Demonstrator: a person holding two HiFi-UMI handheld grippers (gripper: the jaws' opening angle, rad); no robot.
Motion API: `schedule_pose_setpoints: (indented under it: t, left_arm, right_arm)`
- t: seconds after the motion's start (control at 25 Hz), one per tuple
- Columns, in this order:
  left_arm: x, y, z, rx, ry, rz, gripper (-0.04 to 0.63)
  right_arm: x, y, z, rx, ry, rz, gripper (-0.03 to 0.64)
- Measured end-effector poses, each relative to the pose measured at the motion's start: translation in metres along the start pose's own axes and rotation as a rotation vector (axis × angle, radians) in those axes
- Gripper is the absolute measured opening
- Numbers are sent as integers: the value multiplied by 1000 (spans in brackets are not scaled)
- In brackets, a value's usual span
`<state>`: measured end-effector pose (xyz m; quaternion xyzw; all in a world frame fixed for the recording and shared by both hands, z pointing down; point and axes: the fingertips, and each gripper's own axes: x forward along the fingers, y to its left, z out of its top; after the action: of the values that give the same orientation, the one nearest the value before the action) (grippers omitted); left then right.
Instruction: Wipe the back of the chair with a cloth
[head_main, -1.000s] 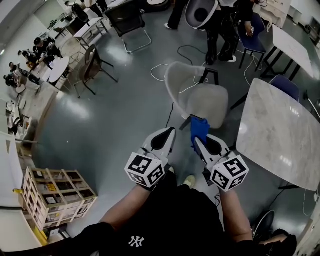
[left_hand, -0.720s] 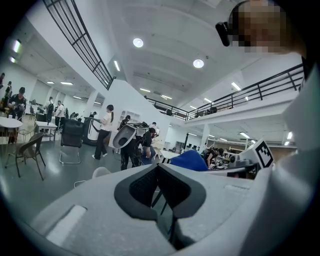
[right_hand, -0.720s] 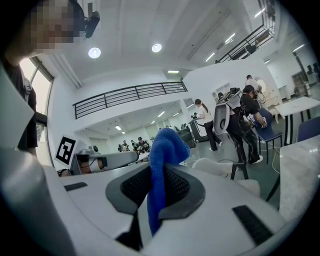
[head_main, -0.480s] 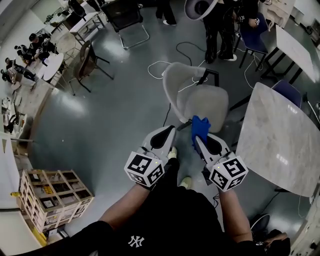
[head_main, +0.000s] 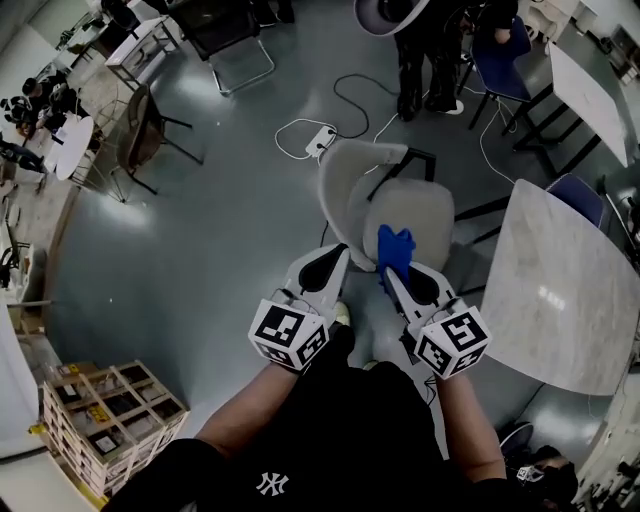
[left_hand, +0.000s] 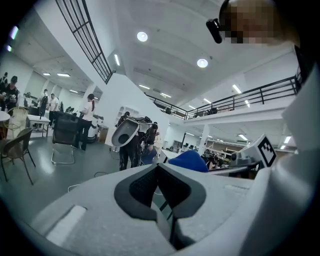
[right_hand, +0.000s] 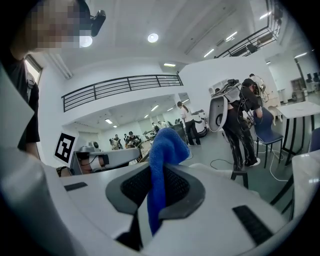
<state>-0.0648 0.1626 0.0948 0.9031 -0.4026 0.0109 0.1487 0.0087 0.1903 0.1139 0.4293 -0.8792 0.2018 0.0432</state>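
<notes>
Right gripper (head_main: 389, 272) pinching bunched bright-blue cloth (head_main: 395, 247), left gripper (head_main: 339, 260) pressed together, pale shell chair (head_main: 346, 188) just ahead

Left of the chair (head_main: 400, 215), floor (head_main: 220, 230) lies open; table (head_main: 560, 300) crowds its right.

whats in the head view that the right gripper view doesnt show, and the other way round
Only the head view: the stacked wooden crate on the floor. Only the right gripper view: the black balcony railing, a round ceiling light, and a close look at the right gripper with its jaws shut on the blue fluffy cloth. Both: that cloth in the right gripper, with the left gripper alongside.
</notes>
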Motion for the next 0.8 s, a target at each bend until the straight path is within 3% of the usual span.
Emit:
schedule_pose_setpoints:
  t: [0.36, 0.8]
  left_arm:
    - [60, 79, -4, 40, 26, 41, 8]
    - [147, 157, -30, 7, 55, 192, 8]
  right_arm:
    - [79, -52, 5, -37, 51, -9, 60]
    - [200, -149, -17, -120, 172, 97, 60]
